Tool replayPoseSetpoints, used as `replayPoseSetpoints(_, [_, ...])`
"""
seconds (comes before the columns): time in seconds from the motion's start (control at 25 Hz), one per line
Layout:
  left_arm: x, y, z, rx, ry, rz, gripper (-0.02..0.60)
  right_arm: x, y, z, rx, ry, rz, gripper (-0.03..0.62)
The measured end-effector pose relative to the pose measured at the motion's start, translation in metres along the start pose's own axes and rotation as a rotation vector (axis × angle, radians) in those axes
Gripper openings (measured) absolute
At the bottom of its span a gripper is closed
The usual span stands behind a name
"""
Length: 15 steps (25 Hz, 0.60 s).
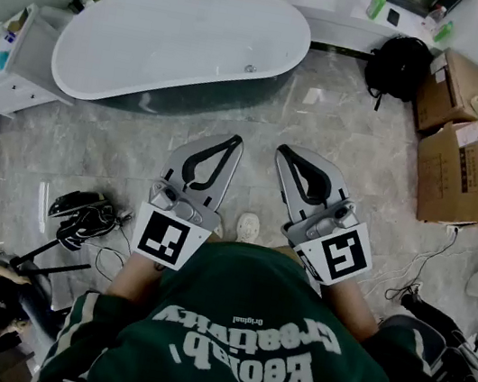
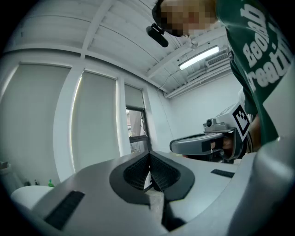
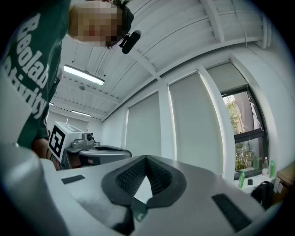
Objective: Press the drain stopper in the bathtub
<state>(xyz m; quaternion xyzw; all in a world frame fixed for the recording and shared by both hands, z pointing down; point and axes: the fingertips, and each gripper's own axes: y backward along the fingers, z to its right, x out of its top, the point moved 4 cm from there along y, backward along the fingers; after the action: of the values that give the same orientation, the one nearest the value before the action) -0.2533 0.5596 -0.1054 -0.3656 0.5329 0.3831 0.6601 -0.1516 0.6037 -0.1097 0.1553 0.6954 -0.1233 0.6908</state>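
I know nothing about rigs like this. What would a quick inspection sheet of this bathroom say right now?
Surface: grey marble-tile floor.
Job's things: white oval bathtub, nothing in it but the small metal drain stopper, which is untouched.
Clutter: brown cardboard boxes, black backpack, pile of black gear.
Grippers: left gripper and right gripper both shut, nothing between the jaws, held over the floor short of the tub.
Cables: thin cable loose on the floor at the right.
Surroundings: white drawer cabinet beside the tub; green bottles on the window ledge.
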Motion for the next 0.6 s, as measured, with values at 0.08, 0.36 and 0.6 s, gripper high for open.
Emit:
replayPoseSetpoints(0.08, [-0.002,-0.002,-0.002,0.007,0.012,0.001,0.006,-0.001,-0.001,0.000,0.001,0.003,0.003,0.011])
replayPoseSetpoints(0.36, [-0.001,-0.002,-0.007,0.014,0.116,0.019,0.006,-0.001,0.001,0.002,0.010,-0.076,0.039,0.011])
replayPoseSetpoints(0.6, [0.000,-0.006,-0.003,0.017,0.087,0.015,0.006,-0.004,0.005,0.010,-0.010,-0.080,0.028,0.011])
